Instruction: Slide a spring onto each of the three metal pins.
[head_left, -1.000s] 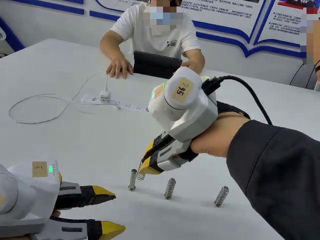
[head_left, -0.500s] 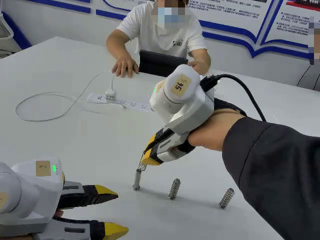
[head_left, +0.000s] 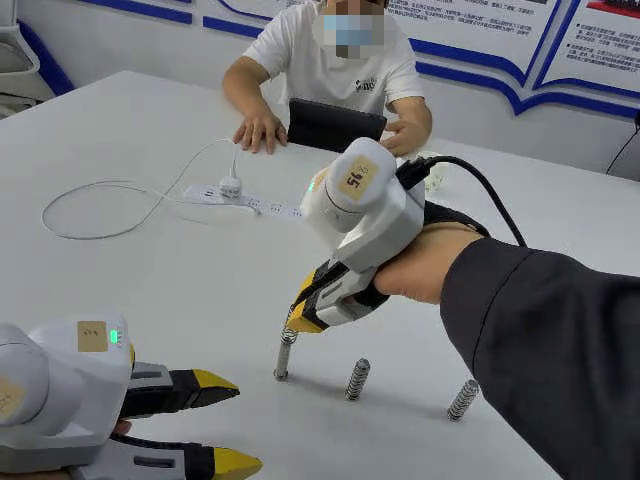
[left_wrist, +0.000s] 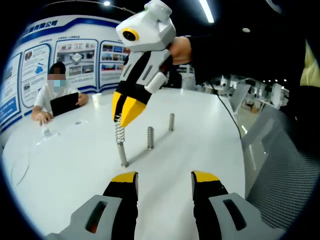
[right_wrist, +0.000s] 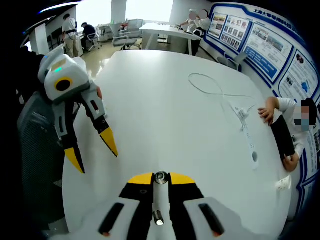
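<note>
While the right gripper (head_left: 302, 322) clamps a coiled steel spring (left_wrist: 120, 134) onto the top of the left upright metal pin (head_left: 282, 362), the left gripper (head_left: 235, 425) hangs nearby, jaws spread and empty; the middle pin (head_left: 357, 379) and right pin (head_left: 462, 399) each wear springs.

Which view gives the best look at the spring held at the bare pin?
The left gripper view: the spring shows side-on, coils clear, held by the right hand-held gripper atop the pin. In the head view that gripper covers most of it; the right gripper view sees it end-on between the jaws.
</note>
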